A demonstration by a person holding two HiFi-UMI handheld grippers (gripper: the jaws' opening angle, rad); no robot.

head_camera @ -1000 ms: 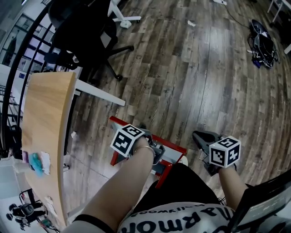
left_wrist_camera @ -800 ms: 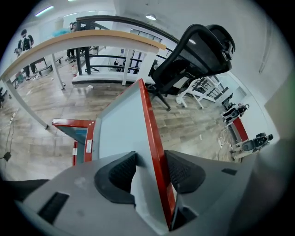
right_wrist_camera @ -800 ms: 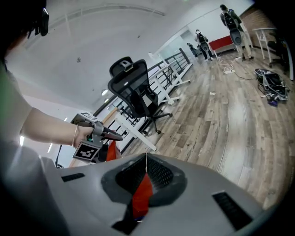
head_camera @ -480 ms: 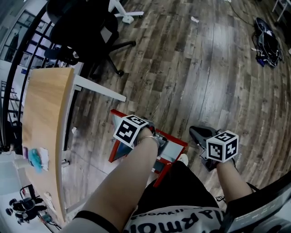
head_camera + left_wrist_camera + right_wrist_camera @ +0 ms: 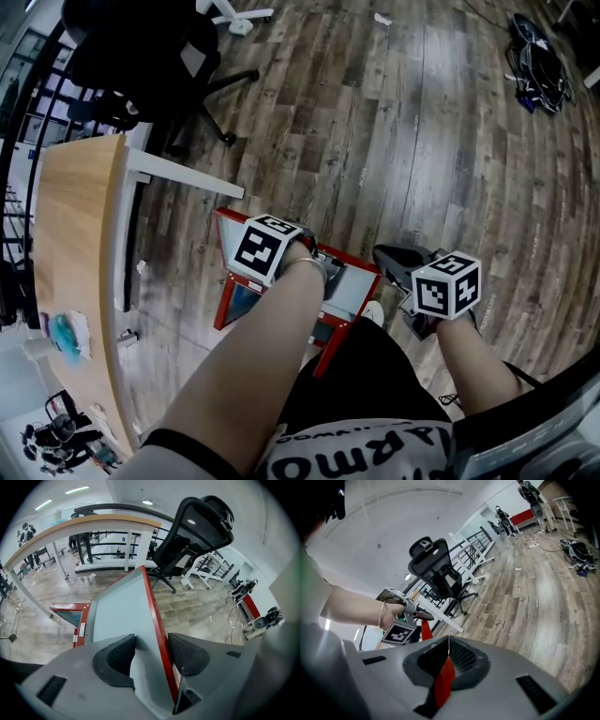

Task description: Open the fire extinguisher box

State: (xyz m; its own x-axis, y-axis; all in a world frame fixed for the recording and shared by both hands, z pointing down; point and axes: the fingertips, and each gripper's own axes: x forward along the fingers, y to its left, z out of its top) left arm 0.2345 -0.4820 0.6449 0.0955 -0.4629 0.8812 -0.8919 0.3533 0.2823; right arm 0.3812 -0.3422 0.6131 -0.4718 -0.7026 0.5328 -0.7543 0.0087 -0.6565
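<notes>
The red fire extinguisher box [image 5: 225,281] stands on the wooden floor in front of my knees. Its grey door with a red edge [image 5: 123,611] runs between the jaws of my left gripper [image 5: 151,641]. Those jaws have just been opening; the left pad lies along the panel and a thin gap shows beside the right pad. In the head view the left gripper [image 5: 322,270] sits over the top of the box. My right gripper [image 5: 386,256] is at the box's right corner, and in its own view the right gripper [image 5: 449,644] is shut on a thin red edge [image 5: 444,684].
A wooden desk [image 5: 80,234] with a white leg [image 5: 187,176] stands to the left of the box. A black office chair [image 5: 150,56] is behind it. A bundle of cables [image 5: 536,61] lies at the far right. My legs are close behind the box.
Both grippers have sunk a little toward the box. The left stays at the door's edge and the right at the box's right corner.
</notes>
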